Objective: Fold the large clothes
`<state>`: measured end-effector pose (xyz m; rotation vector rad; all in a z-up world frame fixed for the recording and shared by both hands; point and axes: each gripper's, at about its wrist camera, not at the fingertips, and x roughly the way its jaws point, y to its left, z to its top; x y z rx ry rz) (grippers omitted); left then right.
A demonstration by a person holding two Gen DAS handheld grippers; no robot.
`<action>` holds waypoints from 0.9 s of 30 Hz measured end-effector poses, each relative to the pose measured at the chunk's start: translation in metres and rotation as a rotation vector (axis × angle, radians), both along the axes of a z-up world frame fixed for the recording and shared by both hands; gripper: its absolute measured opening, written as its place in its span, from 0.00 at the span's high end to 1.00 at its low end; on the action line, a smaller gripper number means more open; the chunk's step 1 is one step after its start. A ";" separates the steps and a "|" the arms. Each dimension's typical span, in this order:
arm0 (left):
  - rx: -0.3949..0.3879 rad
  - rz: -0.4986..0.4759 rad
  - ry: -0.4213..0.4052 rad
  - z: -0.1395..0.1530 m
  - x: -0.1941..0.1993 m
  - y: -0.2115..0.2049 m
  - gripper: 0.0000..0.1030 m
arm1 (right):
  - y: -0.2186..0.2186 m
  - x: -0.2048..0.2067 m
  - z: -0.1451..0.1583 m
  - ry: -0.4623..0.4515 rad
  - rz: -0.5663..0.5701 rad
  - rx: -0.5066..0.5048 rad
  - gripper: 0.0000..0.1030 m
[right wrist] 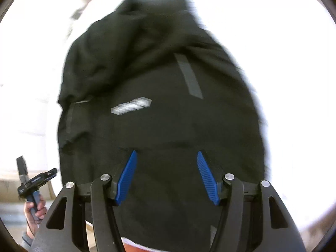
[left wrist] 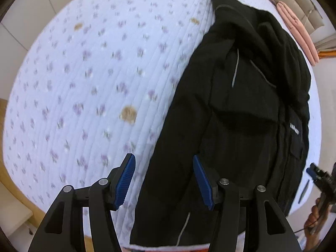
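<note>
Quilt (left wrist: 84, 73) pattern only behind left-view jacket (left wrist: 241, 115).

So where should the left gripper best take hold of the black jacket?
Probably the near hem edge of the black jacket, approached from the bed's near side: it lies flat on the quilt, with the open left gripper already over it.

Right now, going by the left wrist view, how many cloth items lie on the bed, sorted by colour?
Black: 1, the black padded jacket.
Pink: 1, the folded pink cloth at the far edge.
White with purple flowers: 1, the quilted bedspread underneath.
Total: 3.
</note>
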<state>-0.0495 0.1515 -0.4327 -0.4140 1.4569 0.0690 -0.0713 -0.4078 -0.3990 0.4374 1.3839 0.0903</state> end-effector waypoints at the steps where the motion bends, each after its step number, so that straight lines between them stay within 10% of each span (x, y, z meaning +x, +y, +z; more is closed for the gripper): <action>1: -0.040 0.001 0.011 -0.004 -0.005 0.003 0.42 | -0.014 -0.012 -0.005 0.026 -0.028 -0.025 0.38; 20: -0.380 0.047 0.100 -0.052 -0.045 0.037 0.36 | -0.060 -0.058 -0.072 0.150 -0.141 0.009 0.33; 27: -0.348 -0.006 0.128 -0.053 -0.060 0.026 0.36 | -0.051 -0.064 -0.076 0.166 -0.079 0.020 0.28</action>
